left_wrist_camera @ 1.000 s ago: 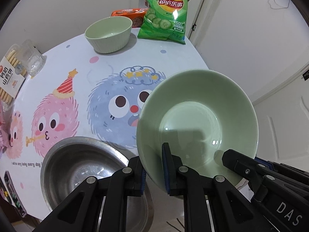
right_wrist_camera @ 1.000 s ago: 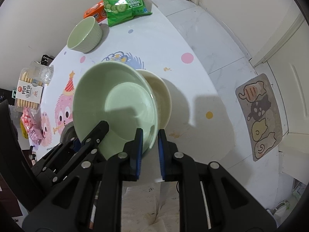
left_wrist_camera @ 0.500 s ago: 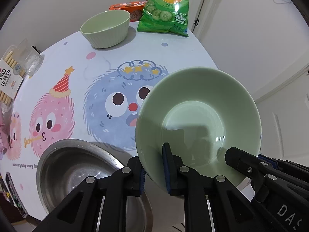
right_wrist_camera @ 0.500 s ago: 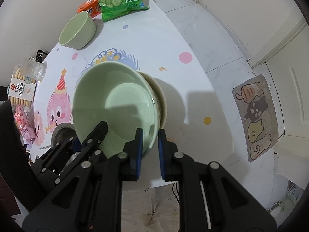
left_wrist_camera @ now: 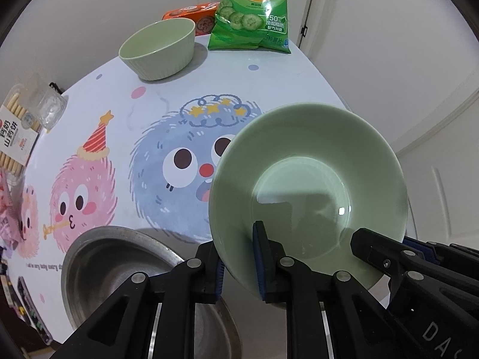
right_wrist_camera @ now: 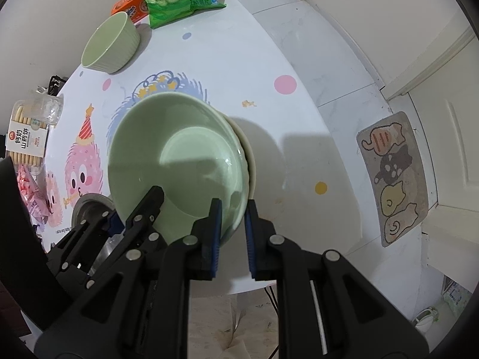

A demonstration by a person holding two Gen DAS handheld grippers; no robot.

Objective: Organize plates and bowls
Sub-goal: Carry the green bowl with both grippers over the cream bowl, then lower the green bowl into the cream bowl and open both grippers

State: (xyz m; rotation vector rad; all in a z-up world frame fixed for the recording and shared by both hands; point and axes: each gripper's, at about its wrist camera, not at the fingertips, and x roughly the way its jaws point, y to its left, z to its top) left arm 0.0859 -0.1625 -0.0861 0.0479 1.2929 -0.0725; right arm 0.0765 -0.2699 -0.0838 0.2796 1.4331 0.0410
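Both grippers pinch the near rim of one wide pale green bowl (left_wrist_camera: 311, 179), which also shows in the right wrist view (right_wrist_camera: 176, 155). My left gripper (left_wrist_camera: 238, 261) is shut on its left rim, my right gripper (right_wrist_camera: 232, 233) on its right rim. In the right wrist view the green bowl sits over a cream bowl (right_wrist_camera: 250, 161), only its right edge showing. A ribbed green bowl (left_wrist_camera: 158, 49) stands at the table's far side. A steel bowl (left_wrist_camera: 116, 266) sits near the front left edge.
A green chip bag (left_wrist_camera: 251, 12) and an orange box (left_wrist_camera: 191, 15) lie at the far edge. A biscuit pack (left_wrist_camera: 18, 131) and pink wrappers (right_wrist_camera: 27, 185) lie at the left. The round cartoon-print table (left_wrist_camera: 125, 113) ends close by; a floor mat (right_wrist_camera: 392, 176) lies below right.
The green bowl, held by both grippers, has moved over the cream bowl and lower, hiding nearly all of it. Both grippers stayed shut.
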